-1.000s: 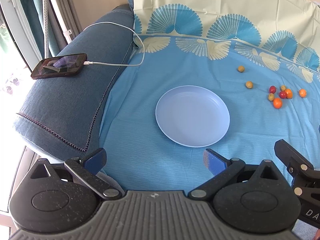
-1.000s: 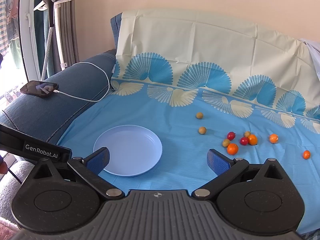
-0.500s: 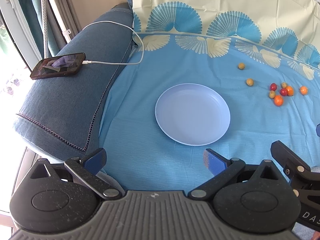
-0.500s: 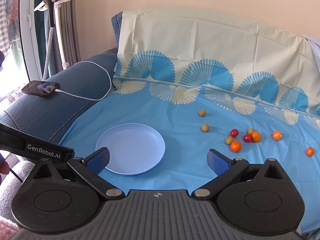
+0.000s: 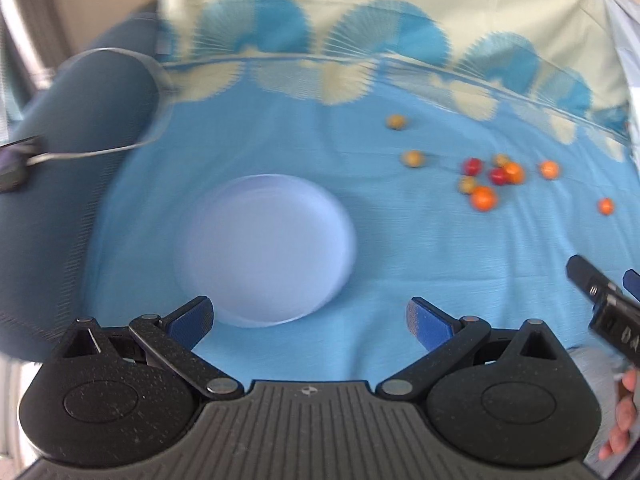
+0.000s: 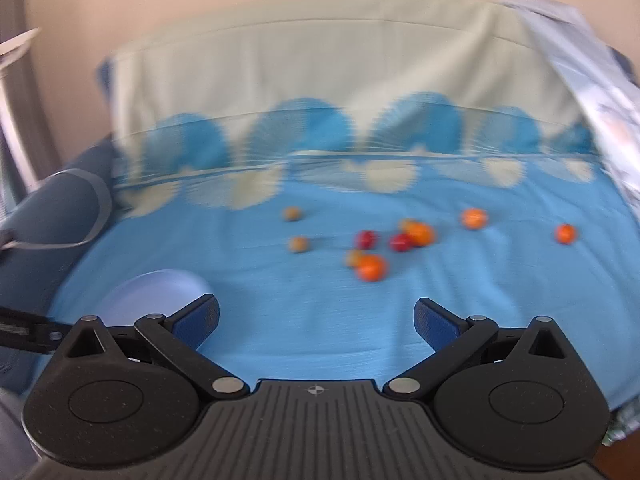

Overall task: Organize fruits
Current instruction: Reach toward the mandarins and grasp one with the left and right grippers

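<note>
A pale blue plate [image 5: 264, 248] lies on the blue patterned cloth [image 5: 400, 280], just beyond my open left gripper [image 5: 310, 318], which holds nothing. Several small fruits lie scattered to the right: an orange one [image 5: 484, 198], a red one [image 5: 472, 166] and a yellowish one [image 5: 413, 158]. In the right wrist view the same cluster sits ahead: orange fruit [image 6: 372, 268], red fruit [image 6: 366, 239], yellowish fruit [image 6: 298, 244]. My right gripper [image 6: 316, 320] is open and empty, short of them. The plate [image 6: 156, 292] shows at its lower left. Both views are blurred.
A dark blue sofa armrest [image 5: 80, 128] with a white cable [image 5: 104, 152] and a phone [image 5: 10, 164] rises left of the cloth. The cream cloth-covered backrest [image 6: 320, 72] stands behind. The other gripper's body [image 5: 608, 312] and a hand [image 5: 624, 412] show at the right.
Both views have swung to the right and blurred. The fruits now sit nearer the centre of the right wrist view, and the plate has slid toward its lower left. Both grippers stay open.
</note>
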